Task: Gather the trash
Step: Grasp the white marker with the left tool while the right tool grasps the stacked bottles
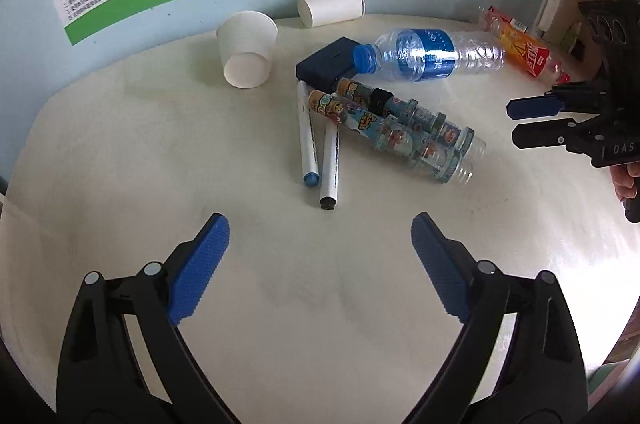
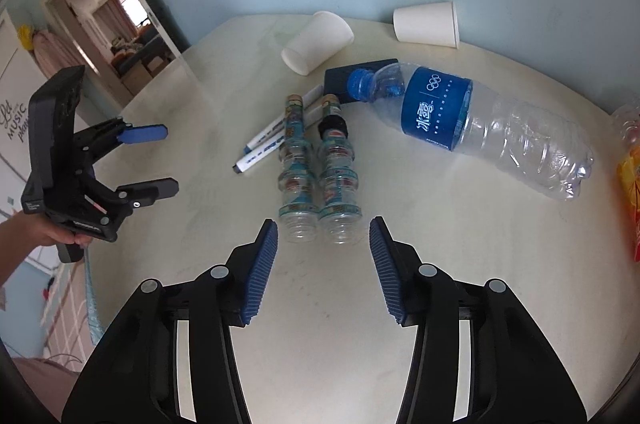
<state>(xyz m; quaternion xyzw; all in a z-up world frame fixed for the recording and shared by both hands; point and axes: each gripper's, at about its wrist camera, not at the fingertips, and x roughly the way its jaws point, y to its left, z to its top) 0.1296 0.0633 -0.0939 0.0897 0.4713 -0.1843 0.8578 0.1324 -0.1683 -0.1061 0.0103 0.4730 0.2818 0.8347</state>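
Right gripper (image 2: pixel 322 260) hangs with jaws apart and empty, just short of the mouths of the two small bottles (image 2: pixel 318 168), which lie side by side beside the blue-labelled bottle (image 2: pixel 472 128). They look light, thin and slippery; the ridged midsection is probably the best hold. Left gripper (image 1: pixel 320 252) is wide apart, holding nothing.
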